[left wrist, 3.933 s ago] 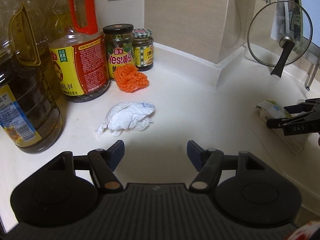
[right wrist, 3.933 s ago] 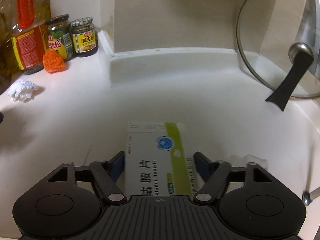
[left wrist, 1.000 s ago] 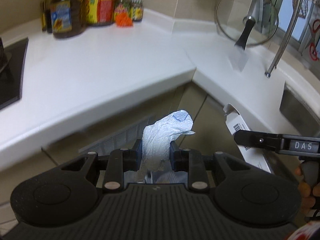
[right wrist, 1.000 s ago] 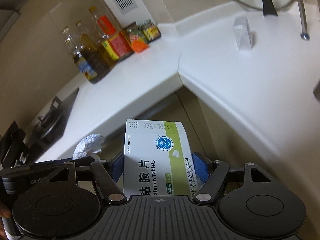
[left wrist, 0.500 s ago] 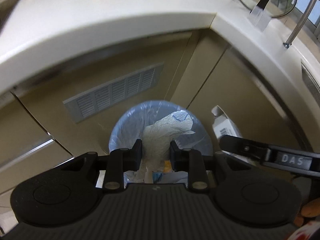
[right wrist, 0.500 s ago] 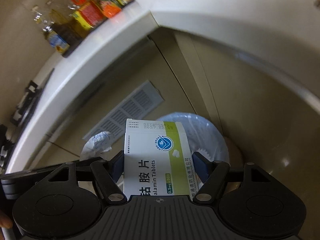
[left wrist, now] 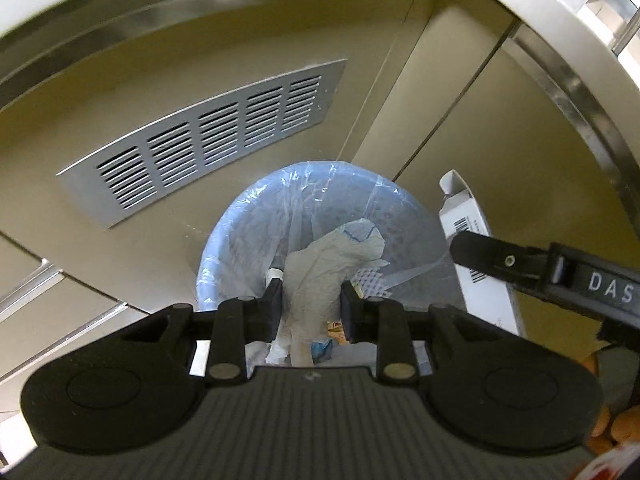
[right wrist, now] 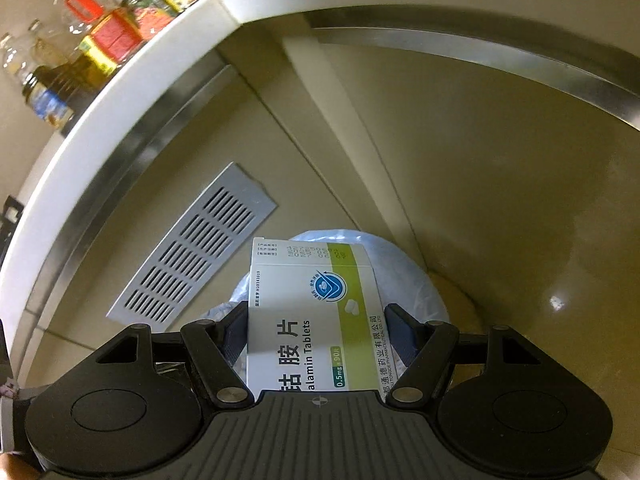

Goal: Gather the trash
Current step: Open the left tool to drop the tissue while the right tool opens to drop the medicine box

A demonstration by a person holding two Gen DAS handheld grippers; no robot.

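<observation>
A crumpled white tissue stands upright between the pads of my left gripper, whose jaws are opening while still touching it. It hangs directly over a round trash bin lined with a pale blue bag, with some trash at the bottom. My right gripper is shut on a white and green tablet box, above the bin. In the left wrist view the box and a right finger sit at the bin's right rim.
Beige cabinet doors with a grey vent grille stand behind the bin. The white countertop edge curves overhead, with oil bottles and jars on it. A person's fingers show at the lower right.
Both grippers have dropped from countertop height down in front of the cabinets. The bin has come into view and now fills the middle. Tissue and box stay between their jaws.
</observation>
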